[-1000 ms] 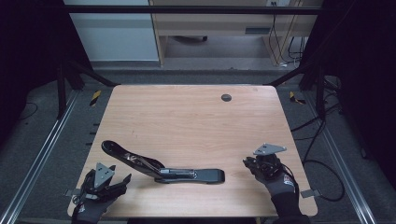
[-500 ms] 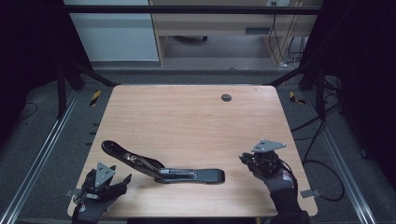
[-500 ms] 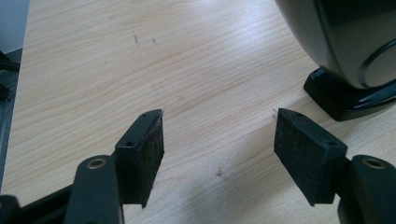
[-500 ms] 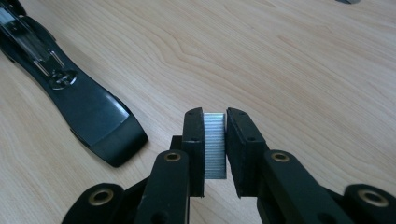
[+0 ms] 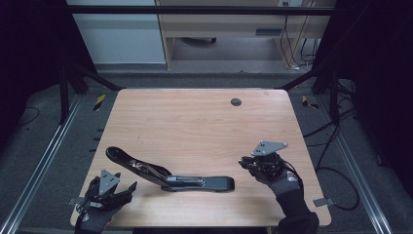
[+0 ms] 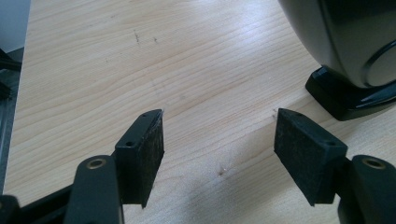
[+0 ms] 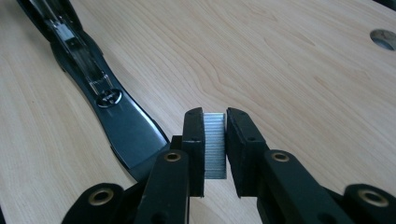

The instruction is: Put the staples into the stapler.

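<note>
Tabletop (image 7: 289, 56): staples (image 7: 215, 144) between fingers (image 7: 194, 140).

Staple strip (image 7: 215, 145) between tongs (image 7: 215, 154)

No readable text anywhere.
No lettering, brand, number or sign legible on the stapler (image 5: 170, 176), the staple strip (image 7: 215, 144) or the table (image 5: 195, 122).

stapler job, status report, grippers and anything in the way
Right gripper shut on staple strip, above table. Left gripper open, holding nothing, near stapler's raised top arm. Stapler open; nothing between strip and stapler.
</note>
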